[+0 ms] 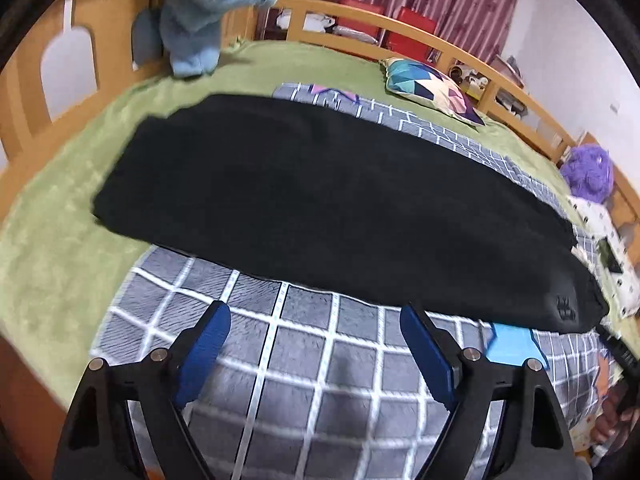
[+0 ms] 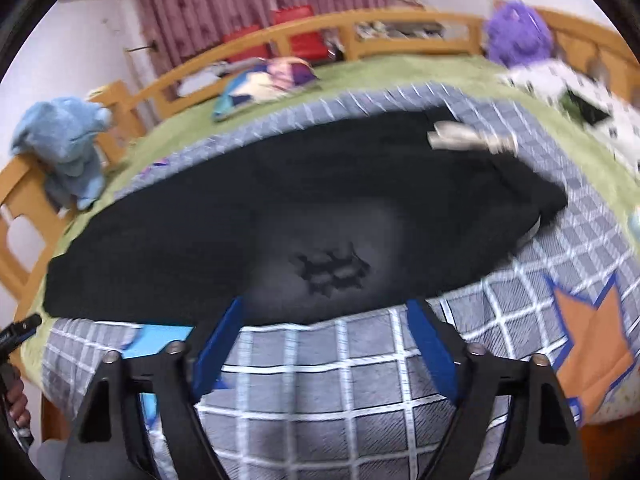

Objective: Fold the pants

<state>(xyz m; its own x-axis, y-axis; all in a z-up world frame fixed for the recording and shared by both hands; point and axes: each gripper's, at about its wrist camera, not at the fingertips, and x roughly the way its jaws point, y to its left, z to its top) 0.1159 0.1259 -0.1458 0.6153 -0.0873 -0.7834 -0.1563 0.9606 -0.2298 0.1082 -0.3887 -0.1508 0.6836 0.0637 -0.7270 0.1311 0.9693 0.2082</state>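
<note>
Both grippers are hovering with their blue pads spread apart and gripping nothing: the left gripper and the right gripper are each sitting just short of the near edge of the black pants. These are lying flat lengthwise across the grey checked blanket, over the green bedspread. A patterned pillow is resting near the bed's far rail.
</note>
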